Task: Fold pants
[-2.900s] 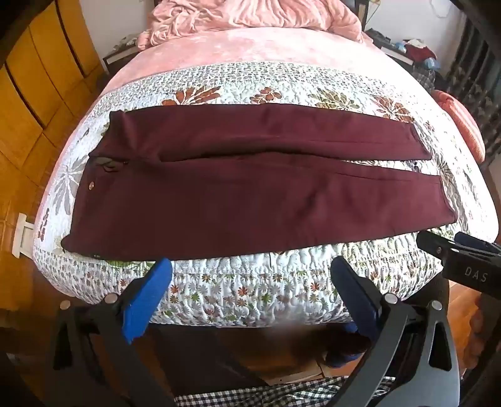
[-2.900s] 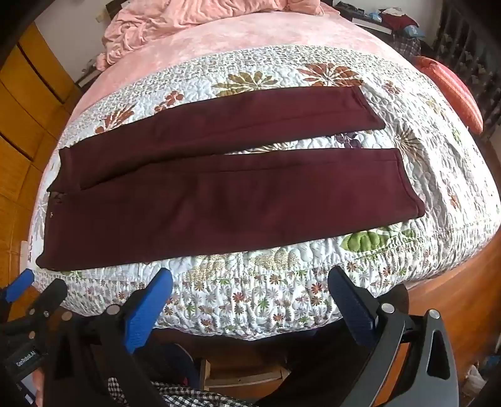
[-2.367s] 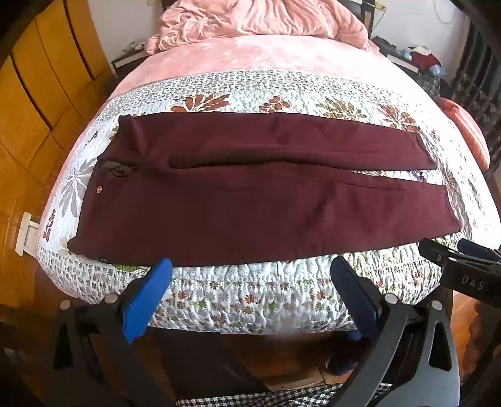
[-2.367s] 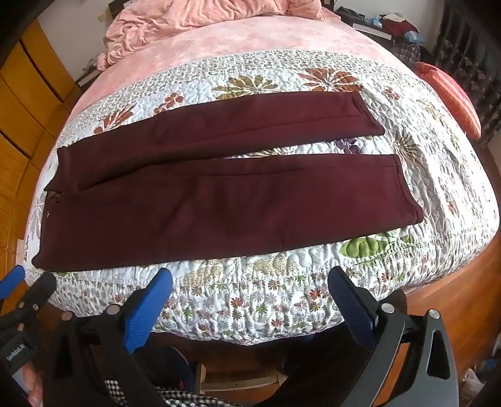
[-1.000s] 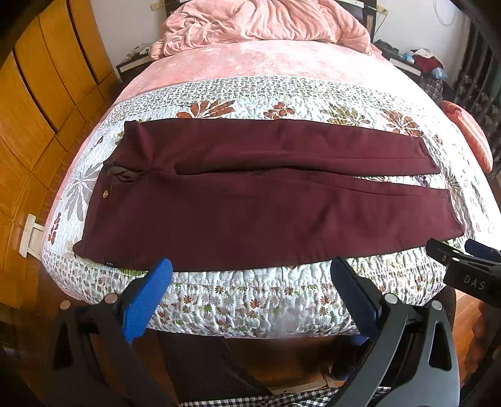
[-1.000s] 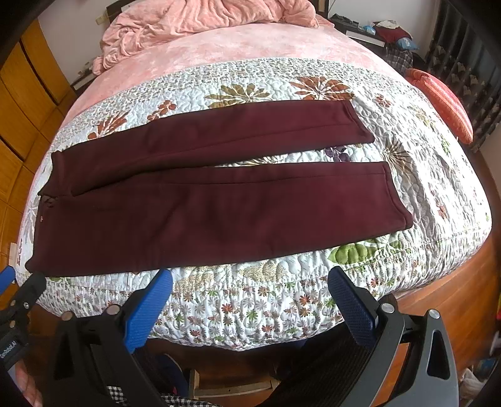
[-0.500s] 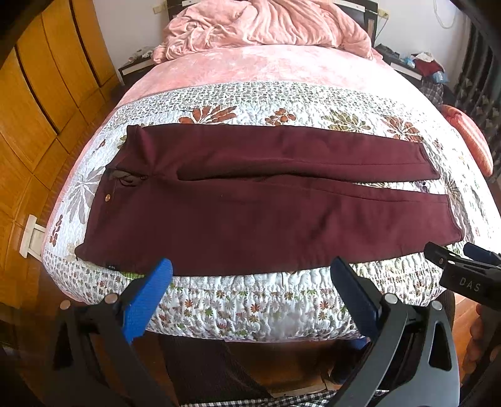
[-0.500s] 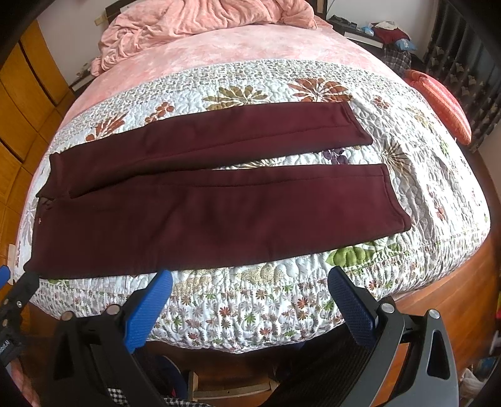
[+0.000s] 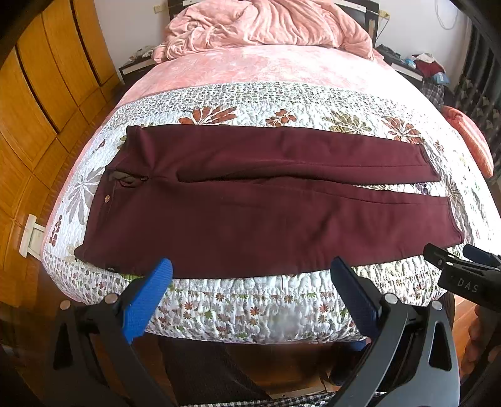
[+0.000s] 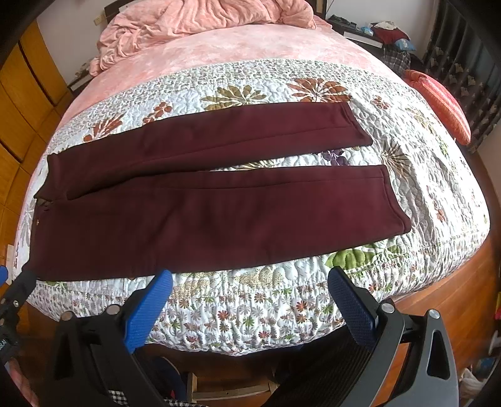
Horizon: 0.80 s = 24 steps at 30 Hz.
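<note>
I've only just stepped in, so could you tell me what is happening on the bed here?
A person holding a gripper in each hand is about to fold a pair of maroon pants laid flat across the floral quilt, waistband to the left, the two legs running right, slightly apart at the hems. The left gripper and right gripper both hang open at the near edge of the bed, touching nothing. No fold has been made yet. A rumpled pink blanket sits at the head of the bed.

A floral quilt (image 9: 250,100) covers the bed, a pink blanket (image 9: 266,25) bunched beyond.
</note>
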Tool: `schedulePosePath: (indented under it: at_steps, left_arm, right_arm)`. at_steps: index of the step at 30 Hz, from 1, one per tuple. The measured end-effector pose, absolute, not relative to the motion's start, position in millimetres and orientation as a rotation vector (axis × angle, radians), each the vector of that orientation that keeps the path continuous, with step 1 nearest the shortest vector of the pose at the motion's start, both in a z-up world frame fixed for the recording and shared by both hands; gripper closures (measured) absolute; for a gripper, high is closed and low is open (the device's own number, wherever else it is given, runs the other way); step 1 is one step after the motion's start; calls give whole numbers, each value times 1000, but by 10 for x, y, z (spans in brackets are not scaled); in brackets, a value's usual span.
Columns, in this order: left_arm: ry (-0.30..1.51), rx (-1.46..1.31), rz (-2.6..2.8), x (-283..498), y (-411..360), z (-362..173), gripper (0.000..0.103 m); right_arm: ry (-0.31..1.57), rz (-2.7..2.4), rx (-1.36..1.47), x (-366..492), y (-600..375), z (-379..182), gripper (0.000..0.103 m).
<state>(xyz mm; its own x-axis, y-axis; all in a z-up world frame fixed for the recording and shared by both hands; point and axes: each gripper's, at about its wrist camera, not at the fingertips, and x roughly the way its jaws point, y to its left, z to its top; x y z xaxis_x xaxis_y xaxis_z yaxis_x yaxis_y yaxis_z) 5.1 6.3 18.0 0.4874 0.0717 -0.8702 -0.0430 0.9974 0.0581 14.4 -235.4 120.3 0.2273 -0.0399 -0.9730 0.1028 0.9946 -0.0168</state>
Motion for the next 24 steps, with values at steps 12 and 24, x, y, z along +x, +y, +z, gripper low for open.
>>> schedulePosePath:
  at_steps: [12, 24]
  left_arm:
    - [1060, 30, 70, 65, 60, 186, 3]
    - [1084, 61, 63, 391, 74, 9, 3]
  right_arm:
    - [1338, -100, 55, 145, -2359, 1193, 4]
    - [1243, -1, 135, 476, -2931, 1335, 4]
